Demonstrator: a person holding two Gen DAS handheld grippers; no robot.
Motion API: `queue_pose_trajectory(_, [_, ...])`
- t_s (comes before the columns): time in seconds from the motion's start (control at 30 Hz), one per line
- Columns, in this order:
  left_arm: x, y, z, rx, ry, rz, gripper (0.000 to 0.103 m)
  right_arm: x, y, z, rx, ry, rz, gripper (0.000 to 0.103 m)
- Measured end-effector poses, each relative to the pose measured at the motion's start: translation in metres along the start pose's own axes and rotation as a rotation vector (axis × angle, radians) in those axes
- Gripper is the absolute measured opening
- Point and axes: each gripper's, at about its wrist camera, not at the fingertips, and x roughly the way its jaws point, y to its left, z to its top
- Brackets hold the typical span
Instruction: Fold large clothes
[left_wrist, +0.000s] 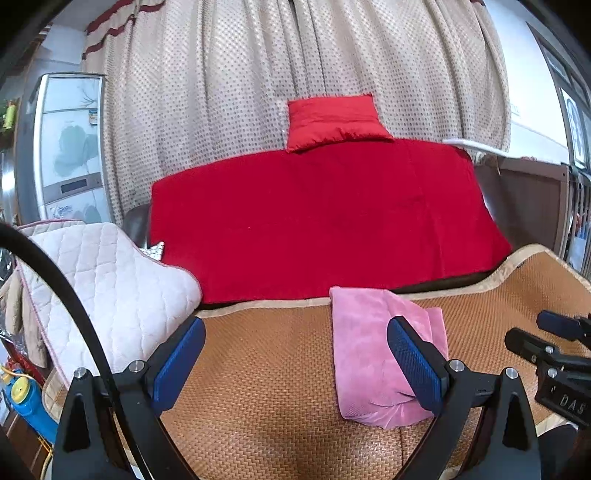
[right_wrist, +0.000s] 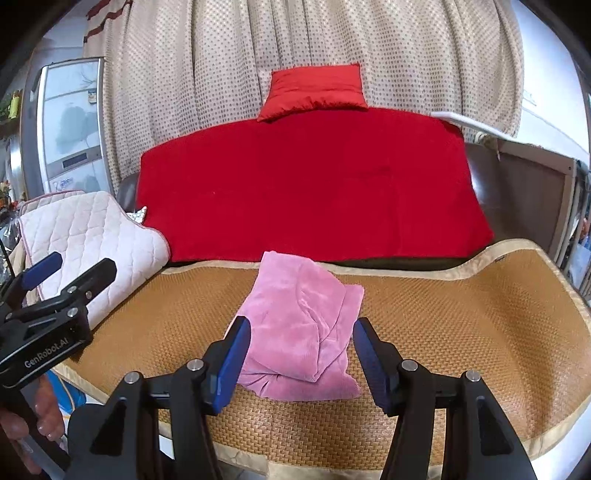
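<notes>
A pink garment lies folded into a narrow bundle on the woven mat; in the right wrist view it sits in the middle of the mat. My left gripper is open and empty, hovering above the mat to the left of the garment, its right finger over the garment's right edge. My right gripper is open and empty, its jaws wide on either side of the garment's near end, above it. The right gripper also shows in the left wrist view, and the left gripper in the right wrist view.
A red blanket covers the sofa behind the mat, with a red cushion against the dotted curtain. A quilted white pad lies at the mat's left. A fridge stands far left.
</notes>
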Motion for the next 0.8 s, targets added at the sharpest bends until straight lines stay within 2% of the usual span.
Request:
queue_pose_trajectory(0.1, [0.034, -0.005, -0.007, 0.013, 0.059, -0.031, 0.099, 0.036, -0.013, 0.000, 0.017, 0.053, 0.016, 0.062])
queue_pose_trajectory(0.2, [0.085, -0.014, -0.018, 0.042, 0.154, -0.102, 0.099, 0.081, -0.029, -0.002, 0.052, 0.122, 0.037, 0.060])
queue_pose_trajectory(0.37, [0.156, -0.030, -0.040, 0.084, 0.307, -0.182, 0.099, 0.146, -0.044, -0.013, 0.112, 0.240, 0.070, 0.040])
queue_pose_trajectory(0.43, [0.174, -0.035, -0.052, 0.093, 0.358, -0.215, 0.099, 0.165, -0.043, -0.022, 0.120, 0.278, 0.083, 0.040])
queue_pose_trajectory(0.5, [0.191, -0.041, -0.069, 0.128, 0.414, -0.209, 0.099, 0.185, -0.038, -0.034, 0.097, 0.340, 0.098, 0.040])
queue_pose_trajectory(0.57, [0.194, -0.043, -0.081, 0.131, 0.401, -0.218, 0.100, 0.204, -0.032, -0.052, 0.075, 0.407, 0.109, 0.040])
queue_pose_trajectory(0.63, [0.192, -0.041, -0.081, 0.117, 0.381, -0.231, 0.100, 0.208, -0.032, -0.057, 0.069, 0.401, 0.111, 0.040])
queue_pose_trajectory(0.73, [0.186, -0.037, -0.072, 0.134, 0.325, -0.192, 0.100, 0.201, -0.048, -0.035, 0.129, 0.362, 0.166, 0.040])
queue_pose_trajectory(0.8, [0.183, -0.035, -0.069, 0.143, 0.292, -0.159, 0.100, 0.200, -0.058, -0.019, 0.156, 0.323, 0.164, 0.040])
